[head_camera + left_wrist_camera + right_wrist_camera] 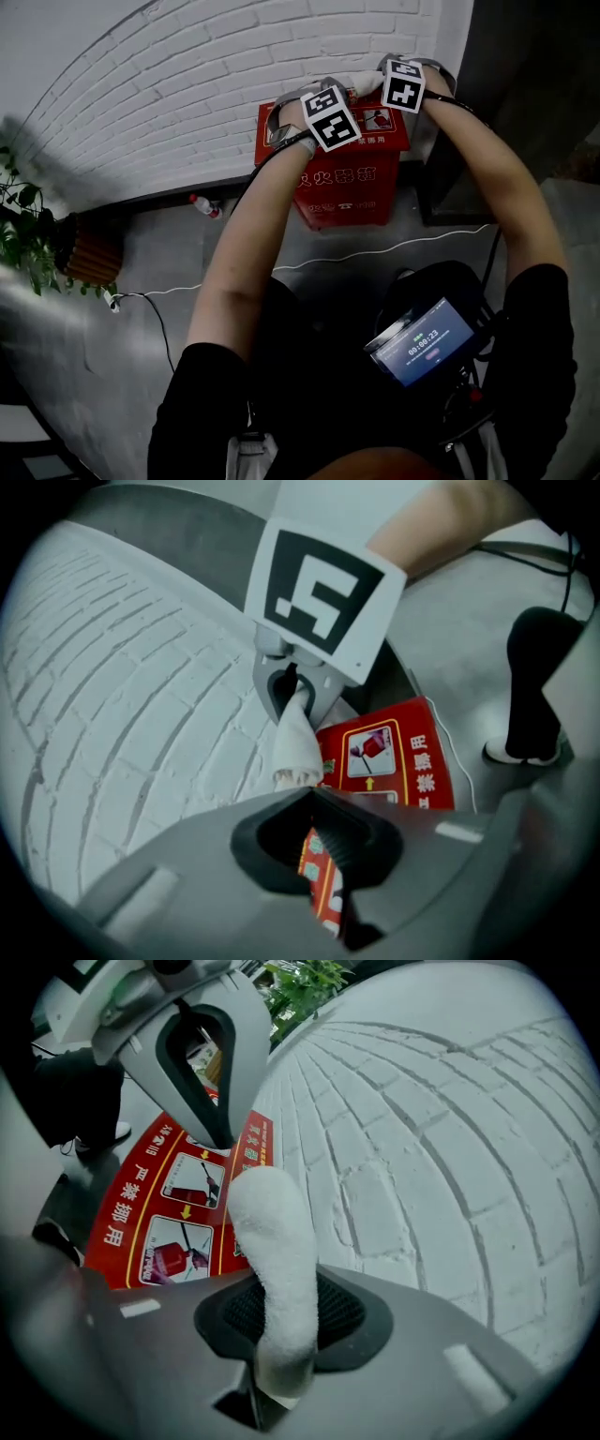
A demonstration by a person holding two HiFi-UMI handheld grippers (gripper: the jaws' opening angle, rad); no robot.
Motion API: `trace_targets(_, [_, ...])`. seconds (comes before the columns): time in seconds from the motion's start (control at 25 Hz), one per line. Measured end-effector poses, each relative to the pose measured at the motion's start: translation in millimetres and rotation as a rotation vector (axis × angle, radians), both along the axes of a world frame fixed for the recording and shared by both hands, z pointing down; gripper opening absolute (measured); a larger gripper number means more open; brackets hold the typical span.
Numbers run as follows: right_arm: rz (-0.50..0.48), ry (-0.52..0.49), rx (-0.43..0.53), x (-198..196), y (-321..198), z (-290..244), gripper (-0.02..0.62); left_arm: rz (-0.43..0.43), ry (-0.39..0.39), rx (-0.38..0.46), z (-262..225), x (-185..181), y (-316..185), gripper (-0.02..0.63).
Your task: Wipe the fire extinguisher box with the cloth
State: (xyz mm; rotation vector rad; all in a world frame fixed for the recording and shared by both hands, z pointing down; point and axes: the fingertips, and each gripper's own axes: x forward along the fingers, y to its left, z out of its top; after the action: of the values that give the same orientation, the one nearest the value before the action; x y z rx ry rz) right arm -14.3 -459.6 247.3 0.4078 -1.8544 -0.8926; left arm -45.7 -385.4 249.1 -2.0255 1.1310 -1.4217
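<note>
Over the fire extinguisher box (131,1218), my right gripper (281,1288) clamps the cloth (274,1232); my left gripper (317,803) is closed, tips meeting, empty. Head view hides both behind marker cubes (330,117).

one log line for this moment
right claw shut on cloth | cloth over fire extinguisher box top | left claw shut, tip at box top

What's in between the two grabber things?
A white cloth, clamped in the right gripper and stretching to the left gripper tips, over the red box. The right gripper view shows it best.
</note>
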Motion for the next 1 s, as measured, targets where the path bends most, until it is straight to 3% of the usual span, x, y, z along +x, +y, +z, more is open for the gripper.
trace_targets(0.12, [0.013,0.031,-0.037,0.2,-5.7,23.9,0.098,0.013,-0.023,-0.013,10.7,3.8,-0.2,0.0])
trace_targets(0.32, [-0.047,0.106,-0.055,0.9,17.4,53.0,0.095,0.019,-0.035,-0.013,17.5,3.3,0.9,0.0])
trace_targets(0.48, [-0.072,0.125,-0.152,5.2,45.5,55.4,0.095,0.015,-0.027,-0.009,17.0,1.3,7.3,0.0])
trace_targets(1.0, [-0.175,0.216,-0.234,27.8,160.0,61.7,0.095,-0.008,-0.024,-0.013,20.8,-16.7,58.4,0.0])
